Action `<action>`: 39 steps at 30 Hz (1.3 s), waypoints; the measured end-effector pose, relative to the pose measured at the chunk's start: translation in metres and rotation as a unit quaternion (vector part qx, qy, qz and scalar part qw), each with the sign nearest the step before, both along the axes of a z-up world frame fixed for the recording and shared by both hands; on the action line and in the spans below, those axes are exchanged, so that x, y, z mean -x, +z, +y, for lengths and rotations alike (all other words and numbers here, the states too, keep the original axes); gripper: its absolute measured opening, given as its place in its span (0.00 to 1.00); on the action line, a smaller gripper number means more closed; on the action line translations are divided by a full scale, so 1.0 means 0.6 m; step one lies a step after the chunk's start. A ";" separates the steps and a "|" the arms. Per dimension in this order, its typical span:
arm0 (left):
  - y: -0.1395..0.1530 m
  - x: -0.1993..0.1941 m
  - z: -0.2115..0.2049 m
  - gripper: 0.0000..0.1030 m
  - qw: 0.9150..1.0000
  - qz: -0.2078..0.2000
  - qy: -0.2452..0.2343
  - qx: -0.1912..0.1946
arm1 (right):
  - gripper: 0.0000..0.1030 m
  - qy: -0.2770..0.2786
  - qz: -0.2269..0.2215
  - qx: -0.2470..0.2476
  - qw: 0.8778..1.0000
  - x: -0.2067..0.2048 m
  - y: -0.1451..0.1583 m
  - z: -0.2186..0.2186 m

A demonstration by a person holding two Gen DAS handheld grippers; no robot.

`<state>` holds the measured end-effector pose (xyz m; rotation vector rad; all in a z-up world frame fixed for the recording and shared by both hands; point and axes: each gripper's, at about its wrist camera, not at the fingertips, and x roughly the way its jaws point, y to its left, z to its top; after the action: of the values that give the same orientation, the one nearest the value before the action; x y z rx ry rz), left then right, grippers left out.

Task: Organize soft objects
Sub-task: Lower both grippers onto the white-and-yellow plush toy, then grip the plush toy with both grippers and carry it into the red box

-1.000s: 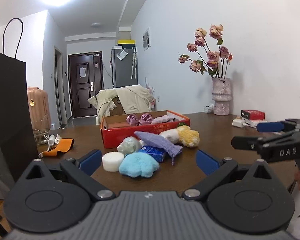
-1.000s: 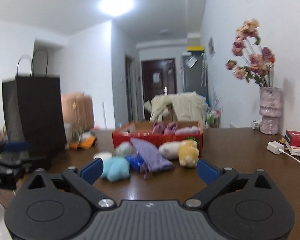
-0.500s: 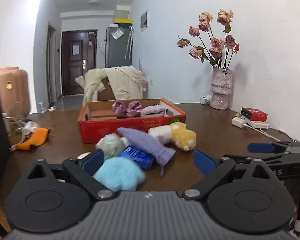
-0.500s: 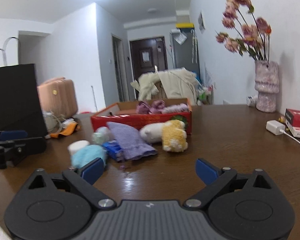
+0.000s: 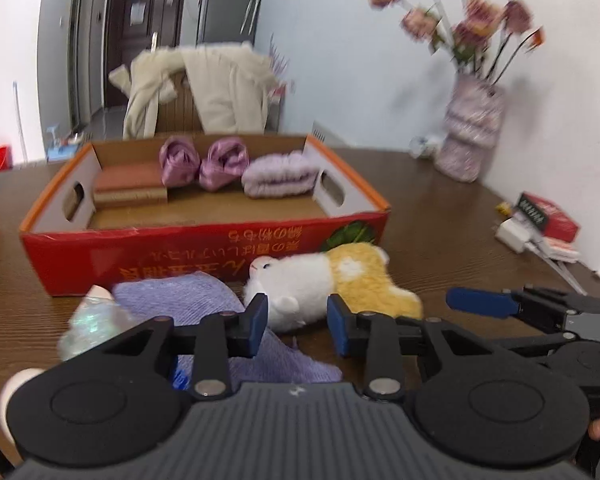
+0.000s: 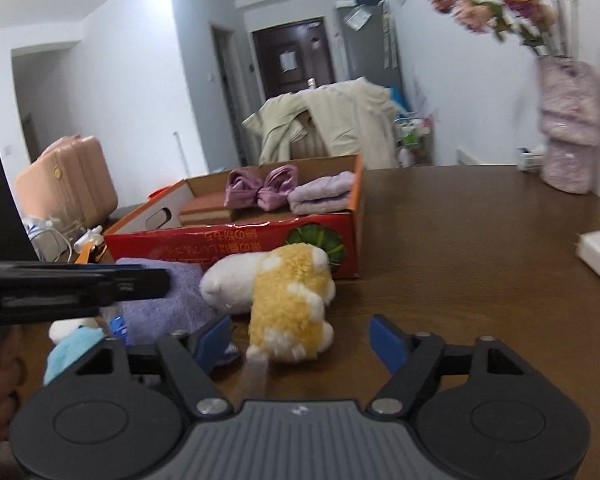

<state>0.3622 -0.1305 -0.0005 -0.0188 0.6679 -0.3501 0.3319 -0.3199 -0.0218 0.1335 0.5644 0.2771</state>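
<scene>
Both claws low over the brown bench (image 6: 460,240), by the white-and-yellow plush toy (image 5: 324,280) lying before the red cardboard box (image 5: 204,248). Left claw (image 5: 296,322) just narrowed, pads flanking the toy's white end — contact unclear. Right claw (image 6: 300,340) still spread though closing, around the yellow end — not pinching.

Both grippers are closing in on the pile of soft things before the red box (image 5: 204,248), which is looming larger in each wrist view. The left gripper (image 5: 296,322) is narrowing its jaws, its blue pads now flanking the white end of the plush toy (image 5: 324,280), not visibly pressing it. The right gripper (image 6: 300,338) is narrowing its jaws too, around the toy's yellow end, clear of it.
</scene>
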 end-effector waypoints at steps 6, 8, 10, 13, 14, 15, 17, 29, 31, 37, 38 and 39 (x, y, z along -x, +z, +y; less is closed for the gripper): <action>-0.029 -0.031 -0.002 0.30 0.999 0.044 0.000 0.027 | 0.55 0.011 0.018 -0.013 1.000 -0.046 -0.023 0.002; -0.029 -0.034 -0.004 0.30 0.999 0.044 -0.001 0.032 | 0.41 0.022 0.024 -0.031 0.999 -0.033 -0.023 -0.002; -0.030 -0.033 -0.008 0.30 0.999 0.039 -0.001 0.026 | 0.40 0.027 0.019 -0.033 0.999 -0.020 -0.024 0.000; -0.027 -0.027 -0.010 0.30 0.999 0.033 -0.003 0.021 | 0.37 0.025 0.016 -0.037 0.999 -0.013 -0.027 -0.002; -0.024 -0.026 -0.009 0.32 0.999 0.029 0.001 0.021 | 0.36 0.022 0.018 -0.044 0.999 -0.015 -0.027 -0.005; -0.021 -0.025 -0.007 0.34 1.000 0.022 0.007 0.020 | 0.36 0.020 0.019 -0.048 0.998 -0.015 -0.027 -0.008; -0.018 -0.025 -0.005 0.39 1.000 0.015 0.013 0.012 | 0.35 0.015 0.019 -0.041 0.999 -0.013 -0.025 -0.011; -0.032 -0.052 -0.026 0.56 0.999 0.033 -0.023 0.027 | 0.63 -0.015 0.003 -0.037 0.999 0.005 -0.013 -0.029; -0.035 -0.056 -0.022 0.53 0.997 0.050 -0.036 0.046 | 0.61 -0.013 0.005 -0.019 1.000 -0.002 -0.017 -0.016; -0.022 -0.036 -0.020 0.39 0.997 0.042 -0.033 0.050 | 0.41 -0.026 0.011 -0.010 1.000 -0.009 -0.019 -0.009; -0.010 -0.022 -0.018 0.39 0.998 0.030 -0.034 0.053 | 0.41 -0.029 0.003 -0.008 1.000 0.000 -0.010 -0.009; 0.003 -0.009 -0.014 0.39 0.998 0.021 -0.034 0.055 | 0.41 -0.028 -0.004 -0.008 1.000 0.009 -0.002 -0.009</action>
<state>0.3677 -0.1392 0.0013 -0.1083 0.6907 -0.4535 0.3265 -0.3254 -0.0232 0.1630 0.5497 0.2267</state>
